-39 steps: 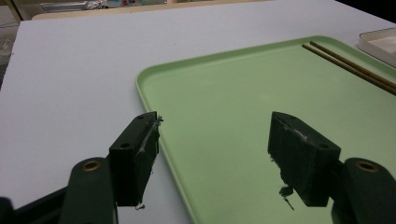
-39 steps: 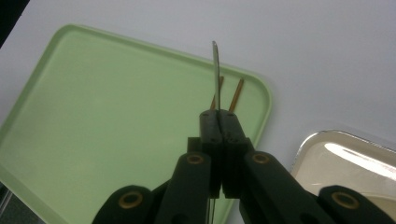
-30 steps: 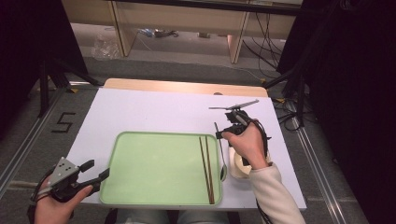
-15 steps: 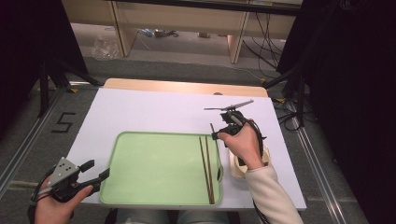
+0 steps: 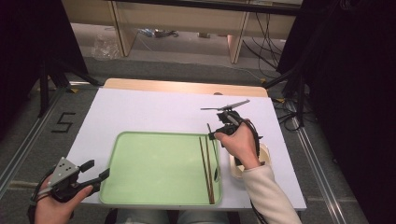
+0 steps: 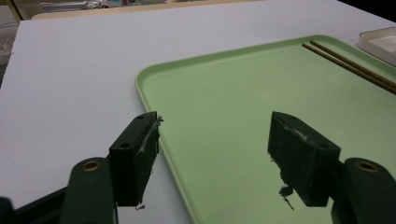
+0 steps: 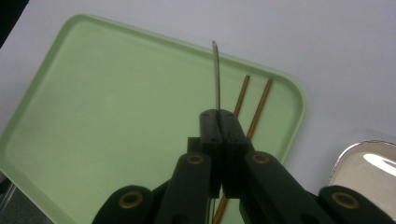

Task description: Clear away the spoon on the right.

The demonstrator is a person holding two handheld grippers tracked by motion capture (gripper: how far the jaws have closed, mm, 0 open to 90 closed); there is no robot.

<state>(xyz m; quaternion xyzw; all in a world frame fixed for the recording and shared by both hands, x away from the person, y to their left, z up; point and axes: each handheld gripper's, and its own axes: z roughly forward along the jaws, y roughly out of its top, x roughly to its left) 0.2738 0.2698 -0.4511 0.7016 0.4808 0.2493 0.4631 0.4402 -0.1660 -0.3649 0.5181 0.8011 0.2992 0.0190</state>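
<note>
A pale green tray [image 5: 154,163] lies at the near middle of the white table. Two brown chopsticks [image 5: 205,168] rest side by side along its right edge. My right gripper [image 5: 211,136] hovers over the tray's far right corner, shut on a thin metal utensil [image 7: 216,74] that pokes out past the closed jaws, above the chopsticks [image 7: 259,107]. My left gripper [image 5: 93,175] is held low at the tray's near left corner. In the left gripper view its jaws [image 6: 212,154] stand open and empty over the tray's rim [image 6: 154,107].
A small white bowl [image 5: 238,170] sits on the table just right of the tray, partly behind the right wrist. It appears as a shiny rim [image 7: 369,158] in the right gripper view. Cables and table legs lie beyond the far edge.
The right hand has drifted slightly left, toward the tray, with the utensil still in its jaws. The left hand has stayed still.
</note>
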